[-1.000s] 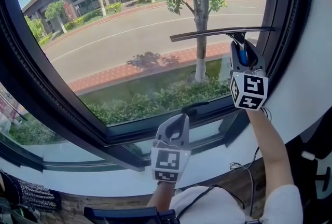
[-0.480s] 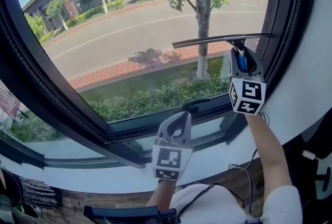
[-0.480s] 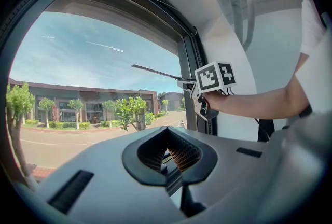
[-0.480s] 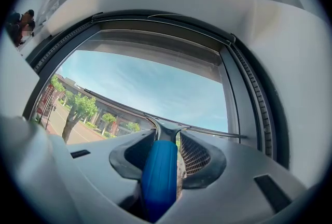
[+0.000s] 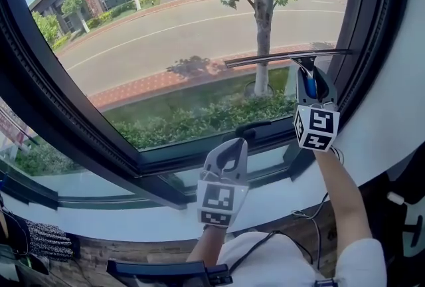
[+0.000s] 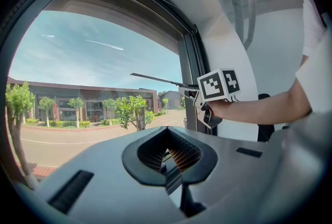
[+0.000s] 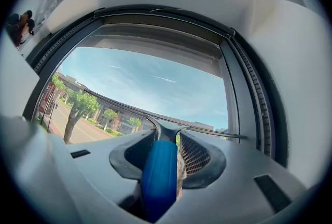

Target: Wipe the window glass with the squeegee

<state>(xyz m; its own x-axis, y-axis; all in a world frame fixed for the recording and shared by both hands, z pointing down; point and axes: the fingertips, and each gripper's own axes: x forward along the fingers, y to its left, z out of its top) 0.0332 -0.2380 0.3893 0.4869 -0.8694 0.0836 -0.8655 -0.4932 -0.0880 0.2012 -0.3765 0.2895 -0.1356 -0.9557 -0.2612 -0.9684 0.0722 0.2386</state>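
Observation:
The squeegee has a blue handle [image 5: 310, 88] and a long thin dark blade [image 5: 285, 57]. The blade lies nearly level against the right part of the window glass [image 5: 166, 46], with its right end close to the dark side frame. My right gripper [image 5: 310, 80] is shut on the handle, held up at the glass. In the right gripper view the blue handle [image 7: 160, 173] fills the jaws of my right gripper [image 7: 167, 137], and the blade [image 7: 124, 106] crosses the pane. My left gripper [image 5: 231, 149] hangs lower, by the sill, empty with its jaws together. From the left gripper view the blade [image 6: 158, 80] shows beyond my left gripper [image 6: 167, 158].
A dark window frame [image 5: 372, 26] borders the pane on the right, with a lower rail and latch handle [image 5: 251, 131] under it. A white sill [image 5: 133, 222] runs beneath. A black cable [image 5: 309, 212] lies on the wooden ledge by the person's right arm [image 5: 339, 199].
My right gripper has drawn the squeegee blade a little lower down the glass. My left gripper has stayed near the sill.

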